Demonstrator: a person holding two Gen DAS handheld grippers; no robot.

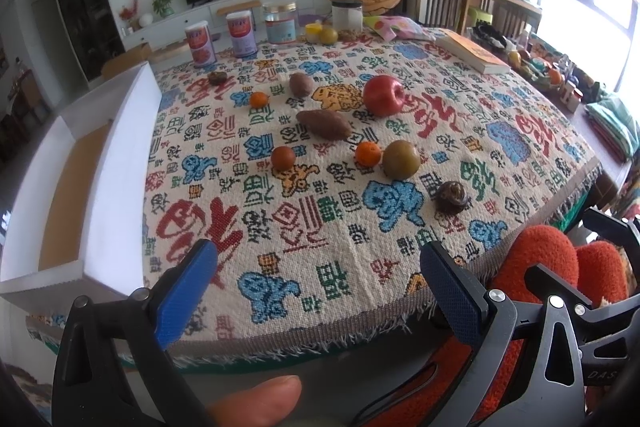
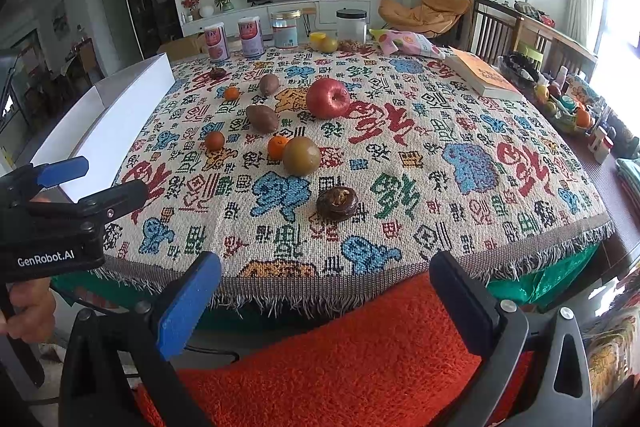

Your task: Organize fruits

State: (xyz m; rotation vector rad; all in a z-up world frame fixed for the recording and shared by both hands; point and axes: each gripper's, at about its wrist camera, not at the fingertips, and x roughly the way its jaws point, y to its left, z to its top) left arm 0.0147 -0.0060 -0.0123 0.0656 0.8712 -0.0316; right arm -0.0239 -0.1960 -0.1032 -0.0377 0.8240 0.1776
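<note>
Left gripper (image 1: pixel 318 283) and right gripper (image 2: pixel 326 297) both spread wide, empty, near table edge; red apple (image 2: pixel 328 98), tangerines, brown fruits scattered on patterned cloth (image 2: pixel 400 187); white box (image 1: pixel 120 163) at left.

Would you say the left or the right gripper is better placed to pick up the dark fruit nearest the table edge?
Right, probably. The dark fruit lies nearly straight ahead of the open right gripper, while it sits off to the right of the open left gripper.

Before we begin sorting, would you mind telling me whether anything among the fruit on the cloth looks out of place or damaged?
Two brown sweet potatoes, one long and one rounder, lie among the fruit. The dark fruit nearest the cloth's front edge looks shrivelled or split, with a pale patch on top. Nothing has spilled.
</note>
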